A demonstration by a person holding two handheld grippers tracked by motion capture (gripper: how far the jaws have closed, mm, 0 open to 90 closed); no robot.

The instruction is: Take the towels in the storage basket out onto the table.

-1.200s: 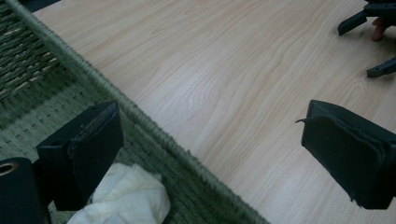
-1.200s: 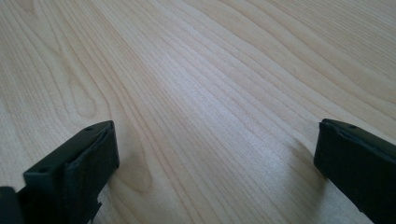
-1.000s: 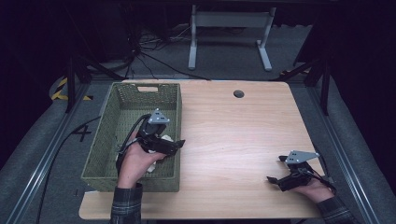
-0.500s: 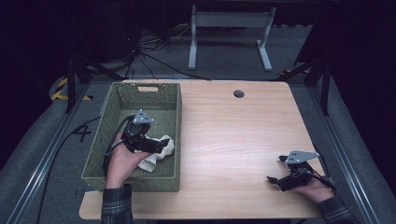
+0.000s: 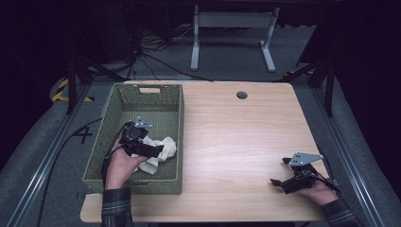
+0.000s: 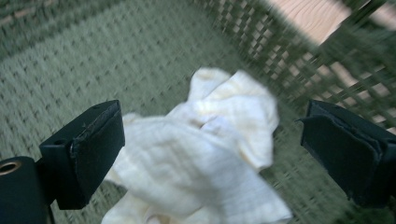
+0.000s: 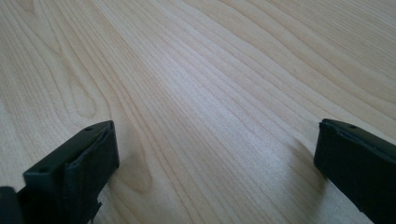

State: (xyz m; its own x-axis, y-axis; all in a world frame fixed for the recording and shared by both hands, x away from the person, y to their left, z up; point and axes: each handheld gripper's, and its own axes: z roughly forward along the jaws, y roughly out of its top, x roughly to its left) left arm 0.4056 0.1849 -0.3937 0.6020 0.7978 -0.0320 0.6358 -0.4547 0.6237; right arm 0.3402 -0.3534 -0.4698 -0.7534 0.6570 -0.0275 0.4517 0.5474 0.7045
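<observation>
The crumpled cream-white cotton cloth (image 5: 158,150) is lying on the floor of the olive-green woven rectangular basket (image 5: 142,94), toward the basket's near right corner, at about eight o'clock from the middle of the light wooden table (image 5: 236,137). The left gripper (image 5: 158,150) is hovering over it with its jaws spread wide. In the left gripper view the cloth (image 6: 205,149) is sitting between the two black pads (image 6: 91,149), and neither pad is pressing on it, so nothing is being gripped. Judging by this, the wide spread is there to leave room around the bunched fabric, either to let it go or to close in on it; which one cannot be told.

The cloth is bunched, so it has no clear front. Its loose long axis is running roughly from eight o'clock to two o'clock in the high view, with the fuller lobe at the two o'clock end near the basket's right wall.

The right gripper (image 5: 279,182) is resting low on the table at about four o'clock, well apart from the basket, jaws parted and empty over bare wood (image 7: 201,102), probably parked out of the way.
</observation>
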